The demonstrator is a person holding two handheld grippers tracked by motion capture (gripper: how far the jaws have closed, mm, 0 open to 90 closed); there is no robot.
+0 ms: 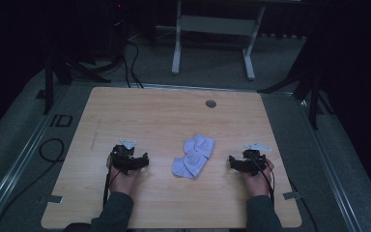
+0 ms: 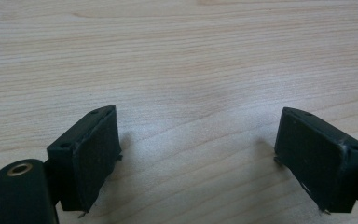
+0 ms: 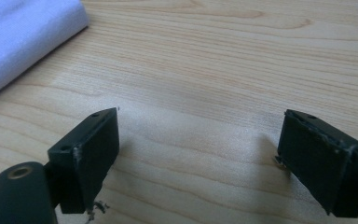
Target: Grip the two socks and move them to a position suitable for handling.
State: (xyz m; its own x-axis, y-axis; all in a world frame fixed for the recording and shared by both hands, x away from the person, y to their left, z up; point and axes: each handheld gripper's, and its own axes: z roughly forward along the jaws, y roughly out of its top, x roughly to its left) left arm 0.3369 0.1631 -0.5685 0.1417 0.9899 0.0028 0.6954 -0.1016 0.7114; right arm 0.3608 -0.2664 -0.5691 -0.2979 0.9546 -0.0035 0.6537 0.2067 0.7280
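Note:
A crumpled pale lavender-white cloth (image 1: 193, 155) lies on the wooden table (image 1: 159, 111), between the two hands. My left gripper (image 1: 131, 160) rests low over the table to the cloth's left, held by a hand in a dark sleeve. In the left gripper view my left gripper (image 2: 198, 154) stands open, with bare wood between its black pads. My right gripper (image 1: 239, 163) sits to the cloth's right. In the right gripper view my right gripper (image 3: 198, 156) is open over bare wood, and the cloth (image 3: 23, 39) lies at the upper left, apart from the jaws.
A round grey cable grommet (image 1: 211, 103) is set in the table near its far edge. Beyond the table stand a white desk frame (image 1: 212, 29) and dark stands on a grey floor. A black cable (image 1: 53, 150) loops on the floor at left.

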